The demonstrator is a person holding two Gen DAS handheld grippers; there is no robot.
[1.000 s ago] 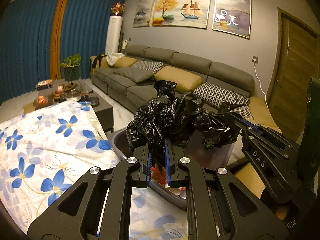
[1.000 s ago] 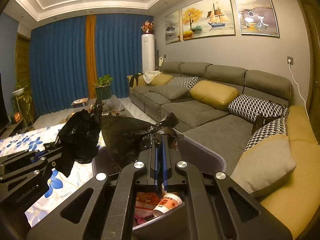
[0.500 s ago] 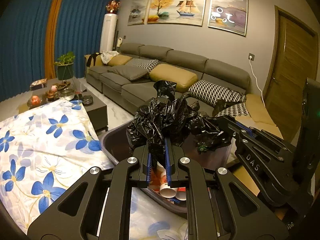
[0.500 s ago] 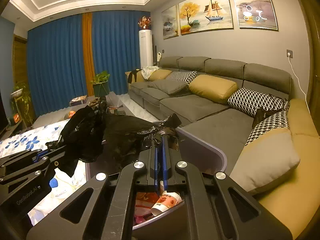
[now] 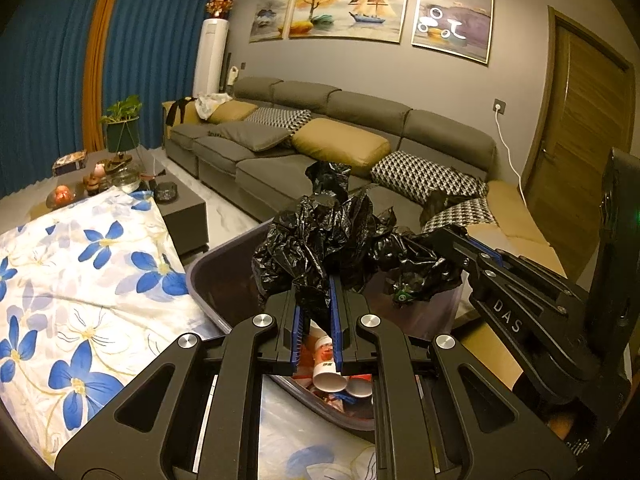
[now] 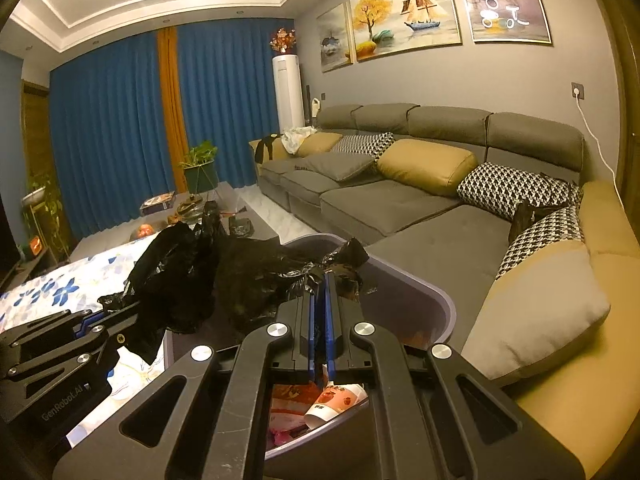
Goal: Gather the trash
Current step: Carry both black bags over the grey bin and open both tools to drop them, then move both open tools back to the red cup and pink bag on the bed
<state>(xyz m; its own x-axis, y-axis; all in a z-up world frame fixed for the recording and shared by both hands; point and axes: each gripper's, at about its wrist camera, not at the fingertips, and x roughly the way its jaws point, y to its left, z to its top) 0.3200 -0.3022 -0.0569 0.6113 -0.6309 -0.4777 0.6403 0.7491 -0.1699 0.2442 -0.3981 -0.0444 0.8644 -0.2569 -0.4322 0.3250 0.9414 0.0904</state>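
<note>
Your two grippers, left (image 5: 316, 300) and right (image 6: 319, 298), each clench one crumpled black plastic bag (image 5: 320, 240) at frame centre, above one grey bin (image 6: 424, 300) holding two paper cups (image 5: 328, 372).

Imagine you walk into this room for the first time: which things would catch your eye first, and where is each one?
First comes the crumpled black trash bag, pinched between the left gripper and the right gripper just above the grey bin. Inside the bin, beneath the fingers, lie paper cups and wrappers. Behind stretches a long grey sofa with mustard cushions under three paintings; a blue-flowered cloth lies to the left.
</note>
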